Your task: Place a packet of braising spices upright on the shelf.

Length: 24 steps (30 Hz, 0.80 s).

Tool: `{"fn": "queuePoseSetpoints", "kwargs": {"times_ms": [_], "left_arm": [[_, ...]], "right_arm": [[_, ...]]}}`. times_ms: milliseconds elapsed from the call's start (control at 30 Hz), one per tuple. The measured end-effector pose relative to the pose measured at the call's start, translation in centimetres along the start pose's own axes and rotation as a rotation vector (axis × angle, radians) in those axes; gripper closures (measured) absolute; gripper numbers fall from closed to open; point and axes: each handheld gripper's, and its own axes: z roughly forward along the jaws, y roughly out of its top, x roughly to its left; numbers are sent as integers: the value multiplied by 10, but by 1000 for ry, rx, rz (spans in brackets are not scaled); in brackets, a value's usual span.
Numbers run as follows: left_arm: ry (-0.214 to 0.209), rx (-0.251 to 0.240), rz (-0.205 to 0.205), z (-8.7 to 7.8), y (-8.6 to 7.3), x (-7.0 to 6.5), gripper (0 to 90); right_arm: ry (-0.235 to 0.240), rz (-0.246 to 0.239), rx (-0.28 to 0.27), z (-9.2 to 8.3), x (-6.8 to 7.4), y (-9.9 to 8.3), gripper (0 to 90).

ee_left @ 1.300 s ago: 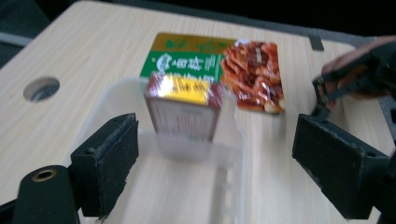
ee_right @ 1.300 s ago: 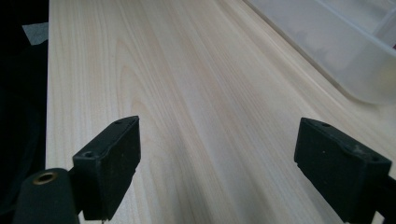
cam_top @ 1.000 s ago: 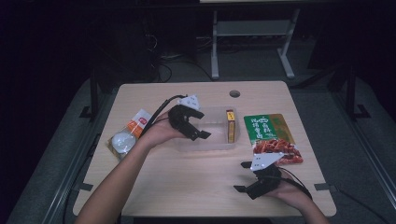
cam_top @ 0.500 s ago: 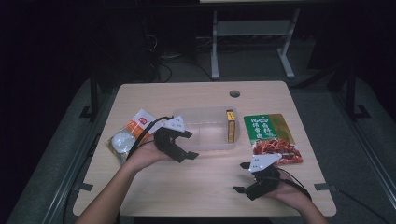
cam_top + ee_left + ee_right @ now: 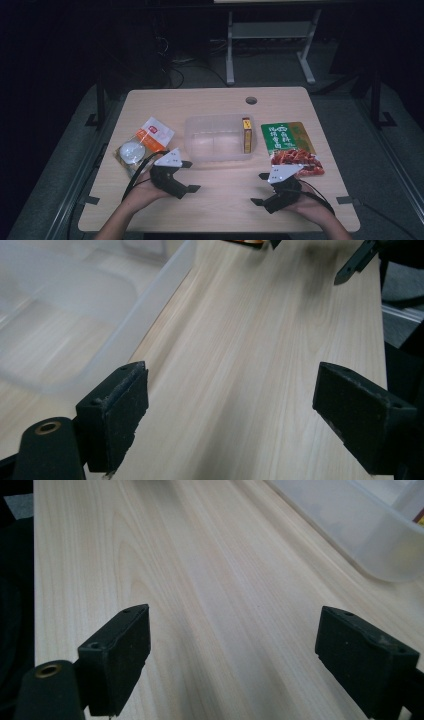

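While both sets of jaws stand wide and empty, the orange packet (image 5: pixel 150 141) should be approached squarely by the left gripper (image 5: pixel 186 176).

The pale wooden counter (image 5: pixel 220 105) carries a clear plastic bin (image 5: pixel 217 145), a green snack packet (image 5: pixel 291 147) and an orange-white pouch (image 5: pixel 145 145).

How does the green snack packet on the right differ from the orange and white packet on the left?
The flat green snack packet lies square to the light wooden table, right of the clear plastic tub; the orange and white packet lies slanted on the tub's left. The green snack packet is larger and shows a picture of reddish food, while the orange and white packet has a round clear bulge at its near end. Both lie flat on the table, outside the tub, untouched.
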Motion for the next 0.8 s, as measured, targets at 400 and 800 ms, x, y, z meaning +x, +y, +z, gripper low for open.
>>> {"fn": "queuePoseSetpoints", "kwargs": {"times_ms": [400,800], "left_arm": [[37,48,-42,-16,-48,-7,141],[25,44,-42,-14,-48,-3,141]], "right_arm": [[-55,68,25,-10,-9,2,203],[-177,121,30,-23,-40,1,597]]}}
